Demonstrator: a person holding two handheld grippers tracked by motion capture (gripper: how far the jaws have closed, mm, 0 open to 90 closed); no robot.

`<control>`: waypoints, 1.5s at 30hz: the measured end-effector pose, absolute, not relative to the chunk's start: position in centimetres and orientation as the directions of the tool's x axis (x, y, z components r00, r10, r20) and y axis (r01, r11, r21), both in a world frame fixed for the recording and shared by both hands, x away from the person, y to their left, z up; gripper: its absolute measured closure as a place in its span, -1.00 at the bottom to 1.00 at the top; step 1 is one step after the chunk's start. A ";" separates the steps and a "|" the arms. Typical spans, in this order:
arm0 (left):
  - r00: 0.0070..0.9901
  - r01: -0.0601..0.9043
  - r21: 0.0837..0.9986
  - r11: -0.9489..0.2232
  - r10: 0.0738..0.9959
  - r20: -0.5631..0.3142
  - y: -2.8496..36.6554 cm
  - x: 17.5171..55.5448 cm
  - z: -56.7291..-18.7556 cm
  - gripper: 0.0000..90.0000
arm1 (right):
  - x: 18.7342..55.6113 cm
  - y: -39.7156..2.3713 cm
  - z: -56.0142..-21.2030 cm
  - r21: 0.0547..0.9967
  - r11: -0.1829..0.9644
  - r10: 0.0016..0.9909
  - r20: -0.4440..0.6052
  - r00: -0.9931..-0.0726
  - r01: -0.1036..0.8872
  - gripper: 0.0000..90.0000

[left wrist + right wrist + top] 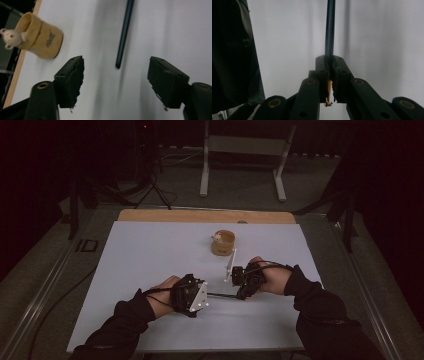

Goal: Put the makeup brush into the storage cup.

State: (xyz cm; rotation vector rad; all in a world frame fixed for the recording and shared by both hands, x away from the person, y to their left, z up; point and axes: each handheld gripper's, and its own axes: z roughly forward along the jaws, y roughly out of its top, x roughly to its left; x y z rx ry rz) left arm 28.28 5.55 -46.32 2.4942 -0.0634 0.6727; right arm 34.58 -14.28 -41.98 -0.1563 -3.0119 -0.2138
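My right gripper (239, 292) is clamped tight on the sharpened end of a dark pencil (221, 294), holding it level above the white table (150, 270) so the blunt end points toward my left gripper (202, 296). That end lies free between the left jaws, which stand partly open with nothing gripped; I judge a handover is in preparation. In the left gripper view the pencil (124, 32) runs down the centre line between the pads (75, 75). The tan cup (223, 242), with a small bear figure (217, 237) on its rim, stands beyond the pencil, well apart, probably as its destination.
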 end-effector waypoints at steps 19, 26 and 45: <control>0.861 -0.257 0.394 -0.883 -0.023 0.508 3.0 28.6 -47.2 0.68 | 34.5 -14.3 -42.1 0.121 0.986 0.098 0.149 -0.984 0.116 0.88; 0.853 -0.269 0.357 -0.894 -0.049 0.520 3.0 28.8 -47.5 0.88 | 34.4 -13.8 -42.2 0.119 0.986 0.102 0.150 -0.983 0.120 0.87; 0.909 -0.164 0.363 -0.917 0.002 0.416 3.1 30.1 -47.5 0.92 | 34.7 -13.9 -42.1 0.177 0.958 0.194 0.168 -0.966 0.224 0.34</control>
